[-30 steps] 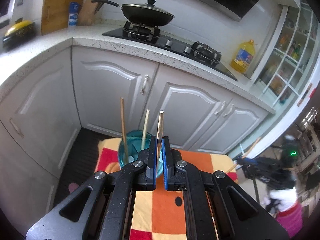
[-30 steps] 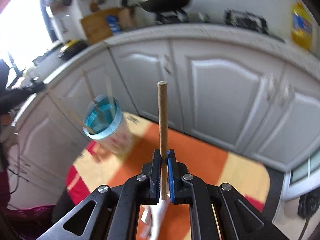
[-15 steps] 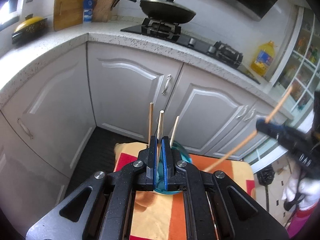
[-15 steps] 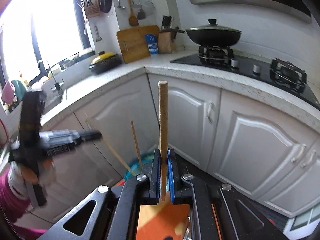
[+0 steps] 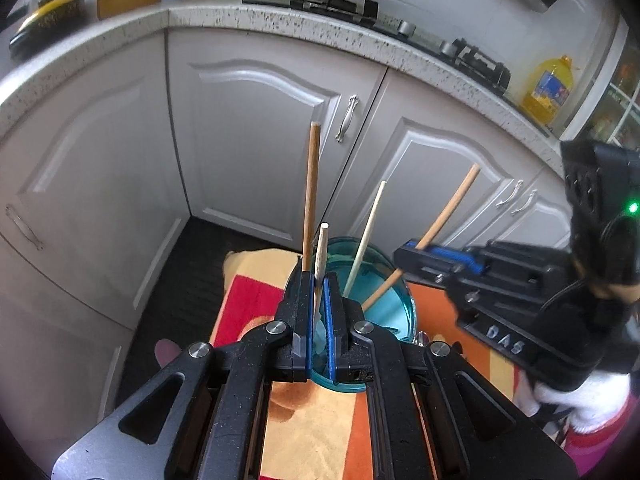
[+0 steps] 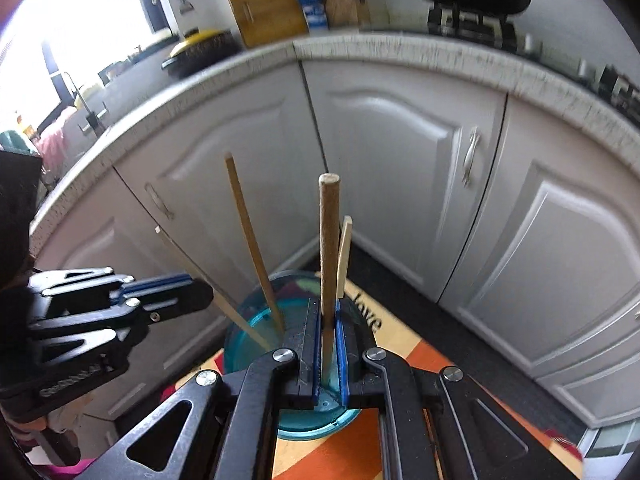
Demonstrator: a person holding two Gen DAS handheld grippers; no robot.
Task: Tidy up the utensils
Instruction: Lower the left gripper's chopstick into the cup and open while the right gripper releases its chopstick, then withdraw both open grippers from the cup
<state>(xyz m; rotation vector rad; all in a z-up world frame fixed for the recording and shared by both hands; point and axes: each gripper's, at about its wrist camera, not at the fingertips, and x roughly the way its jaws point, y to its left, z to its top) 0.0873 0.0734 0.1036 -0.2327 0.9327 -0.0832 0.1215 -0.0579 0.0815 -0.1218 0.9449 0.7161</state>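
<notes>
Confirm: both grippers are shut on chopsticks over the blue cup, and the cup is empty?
Not empty. The left wrist view shows two chopsticks already standing in the cup. The left gripper and right gripper are each shut on a chopstick.

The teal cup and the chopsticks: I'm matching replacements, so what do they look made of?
Teal cup: probably plastic, glossy; its translucent wall lets the sticks show through.
Chopstick in the right gripper: apparently unvarnished wood, matte brown, round.
Chopstick in the left gripper: paler, possibly bamboo or light wood.
</notes>
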